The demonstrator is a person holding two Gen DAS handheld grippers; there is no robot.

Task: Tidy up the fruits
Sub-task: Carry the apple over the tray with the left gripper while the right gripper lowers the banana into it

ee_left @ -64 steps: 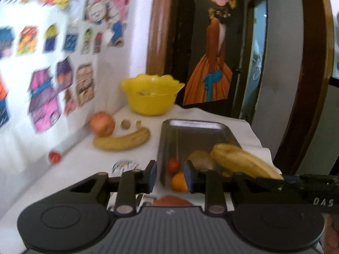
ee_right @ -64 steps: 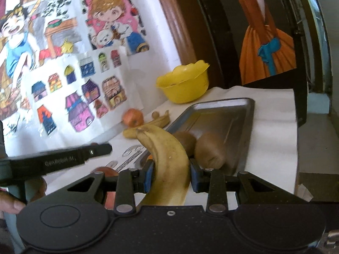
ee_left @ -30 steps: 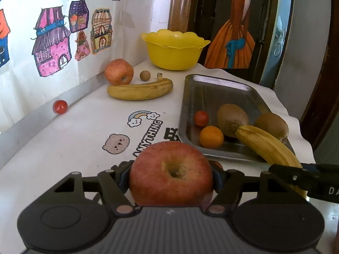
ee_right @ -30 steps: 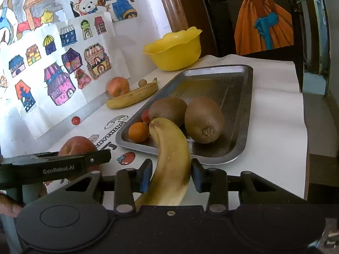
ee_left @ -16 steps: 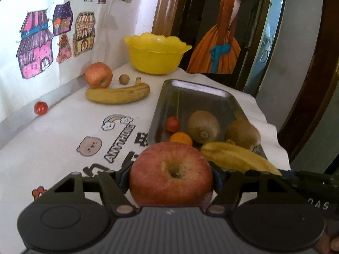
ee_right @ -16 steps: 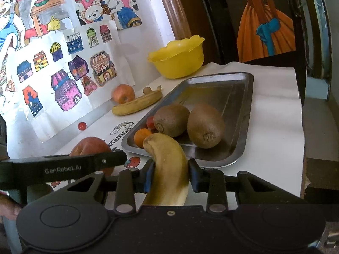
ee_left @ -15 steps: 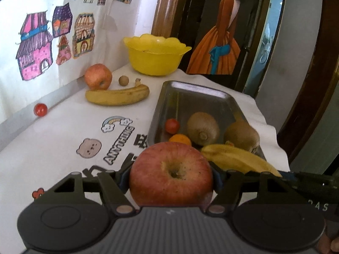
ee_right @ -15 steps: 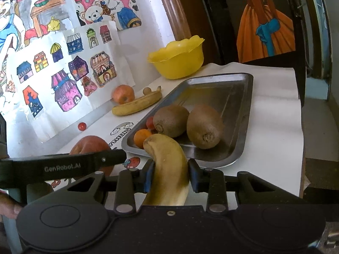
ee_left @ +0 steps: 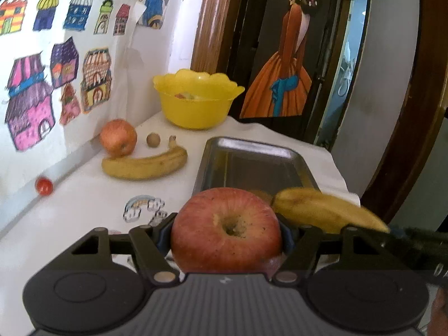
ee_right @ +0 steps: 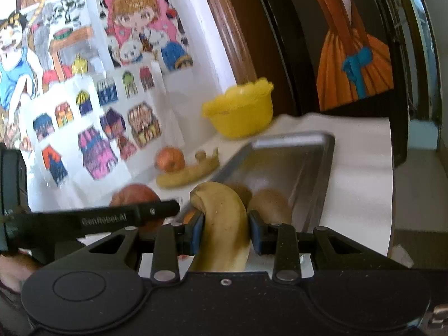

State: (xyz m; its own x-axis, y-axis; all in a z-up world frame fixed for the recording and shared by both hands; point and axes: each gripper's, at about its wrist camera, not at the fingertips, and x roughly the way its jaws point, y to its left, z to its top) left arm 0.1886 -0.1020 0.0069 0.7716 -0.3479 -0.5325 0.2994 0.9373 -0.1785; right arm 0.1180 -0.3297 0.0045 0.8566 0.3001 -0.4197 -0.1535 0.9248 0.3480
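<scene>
My left gripper point(ee_left: 226, 231) is shut on a red apple point(ee_left: 226, 228), held above the near end of the metal tray point(ee_left: 252, 162). My right gripper point(ee_right: 225, 231) is shut on a yellow banana point(ee_right: 224, 224), also seen beside the apple as a banana point(ee_left: 322, 210) at the right. Two kiwis point(ee_right: 268, 201) lie in the tray point(ee_right: 296, 156) behind the banana. On the white table a second apple point(ee_left: 118, 137), a second banana point(ee_left: 145, 165) and a small brown fruit point(ee_left: 153, 140) lie by the wall.
A yellow bowl point(ee_left: 197, 98) stands at the table's far end. A small red tomato point(ee_left: 44, 186) rests against the wall at the left. Drawings cover the wall point(ee_left: 56, 70). A door frame point(ee_left: 406, 112) rises at the right past the table edge.
Both grippers have risen and tilted up since half a second ago, carrying the apple and banana. The tray's fruits are now mostly hidden behind the held apple in the left view.
</scene>
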